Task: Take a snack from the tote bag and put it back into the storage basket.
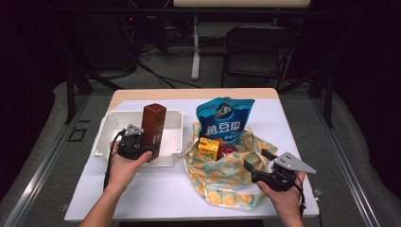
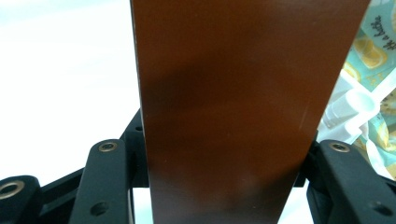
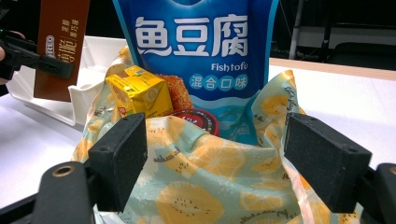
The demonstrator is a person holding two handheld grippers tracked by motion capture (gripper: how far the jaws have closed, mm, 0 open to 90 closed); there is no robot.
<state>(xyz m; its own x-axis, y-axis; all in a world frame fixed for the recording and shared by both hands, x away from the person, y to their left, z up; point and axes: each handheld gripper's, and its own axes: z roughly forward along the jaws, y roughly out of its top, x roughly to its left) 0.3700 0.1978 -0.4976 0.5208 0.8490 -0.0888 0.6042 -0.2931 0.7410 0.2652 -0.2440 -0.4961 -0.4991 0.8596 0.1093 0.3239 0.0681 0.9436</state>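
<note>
At centre-left of the high view, the left gripper (image 1: 142, 147) clamps an upright brown box (image 1: 153, 126) over the white tray (image 1: 108, 135), while the right gripper (image 1: 261, 164), jaws apart, waits at the half-filled fruit-print bag (image 1: 222, 182), apparently mid-transfer.

Tall brown rectangular carton (image 1: 153, 126): upright at the front edge of the white plastic bin, printed text down one face, clamped low between black jaws.
White plastic bin (image 1: 172, 118): open-topped, rectangular, on the table's left half, just beside the bag.
Fruit-print cloth bag (image 1: 222, 182): pale teal with yellow citrus slices, mouth open, slumped on the table.
Blue snack pouch (image 1: 224, 119): stands upright in the bag, labelled "Fish tofu".
Yellow drink carton (image 1: 208, 147): small, tilted, inside the bag in front of the pouch.
Round red-rimmed lid (image 3: 198, 119): beside the yellow carton, partly hidden.
</note>
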